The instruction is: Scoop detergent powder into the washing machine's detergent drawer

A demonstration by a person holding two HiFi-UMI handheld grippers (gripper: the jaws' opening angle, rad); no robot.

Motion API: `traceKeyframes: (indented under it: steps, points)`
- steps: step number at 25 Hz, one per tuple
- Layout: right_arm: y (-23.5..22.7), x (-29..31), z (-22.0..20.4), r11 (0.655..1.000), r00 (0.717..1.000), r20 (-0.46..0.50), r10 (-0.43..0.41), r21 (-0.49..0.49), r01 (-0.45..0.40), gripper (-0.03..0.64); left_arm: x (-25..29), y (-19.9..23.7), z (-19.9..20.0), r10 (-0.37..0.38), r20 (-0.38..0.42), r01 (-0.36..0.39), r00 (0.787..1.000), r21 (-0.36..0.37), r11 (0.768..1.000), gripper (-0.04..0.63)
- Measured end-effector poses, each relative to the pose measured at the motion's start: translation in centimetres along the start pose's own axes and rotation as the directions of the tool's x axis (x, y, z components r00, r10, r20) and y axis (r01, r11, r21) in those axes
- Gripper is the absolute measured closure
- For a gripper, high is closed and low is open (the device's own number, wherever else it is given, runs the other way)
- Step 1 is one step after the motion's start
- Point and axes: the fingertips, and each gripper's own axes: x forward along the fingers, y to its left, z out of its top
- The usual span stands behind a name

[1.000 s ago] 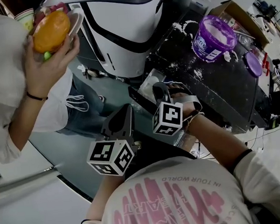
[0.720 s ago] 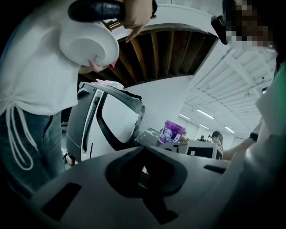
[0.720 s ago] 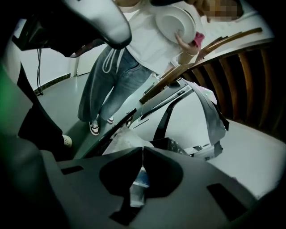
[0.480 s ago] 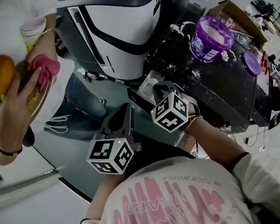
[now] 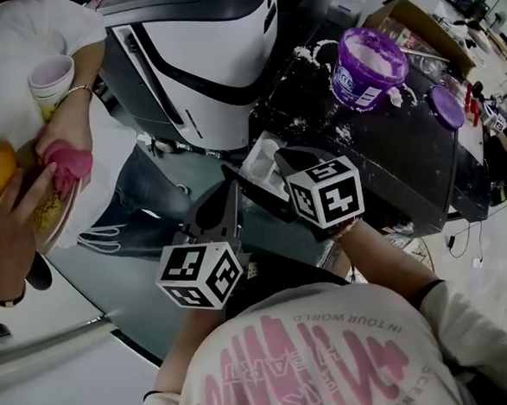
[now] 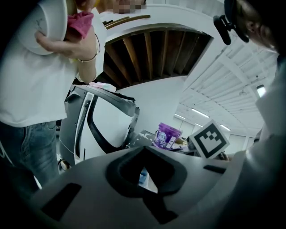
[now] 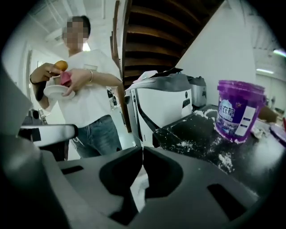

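Both grippers hang just over the drawer, which stands pulled out from the front of what we take for the washer. We judge they are held there because that is where the powder goes. The right gripper has its fingers together. The white in the slot behind the tips reads as the drawer below, and we see no scoop in any view. The left gripper is likewise closed and empty, beside it.

The tub sits open on the washer's dark top, well apart from the drawer, with its lid laid aside. Spilt powder dusts that top. A white machine stands beside it, stairs rise behind, and a bystander holds a plate.
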Motion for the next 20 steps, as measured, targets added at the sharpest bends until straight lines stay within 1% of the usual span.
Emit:
traceKeyframes:
  steps: [2,5,11,15,20]
  points:
    - [-0.3,-0.9,0.6,0.999,0.999,0.034,0.005,0.038,-0.007,0.609,0.3,-0.4,0.2,-0.005,0.006,0.005,1.0,0.009,1.0,0.594]
    - [-0.7,-2.2,1.5,0.998,0.997,0.077,0.0,0.058,-0.005,0.609,0.8,-1.0,0.6,-0.013,0.015,0.013,1.0,0.017,1.0,0.594]
    - [-1.6,-4.3,2.7,0.995,0.992,0.127,-0.003,0.104,-0.01,0.609,1.7,-2.4,1.1,-0.037,0.017,0.037,0.999,0.023,0.999,0.594]
    - [-2.2,-5.4,3.1,0.995,0.989,0.149,-0.025,0.104,0.01,0.609,2.2,-3.2,1.4,-0.06,0.019,0.059,0.998,0.036,0.998,0.594]
    - [-2.7,-6.3,2.8,0.994,0.987,0.152,-0.048,0.101,0.032,0.609,2.3,-4.0,1.6,-0.077,0.019,0.076,0.997,0.042,0.996,0.594]
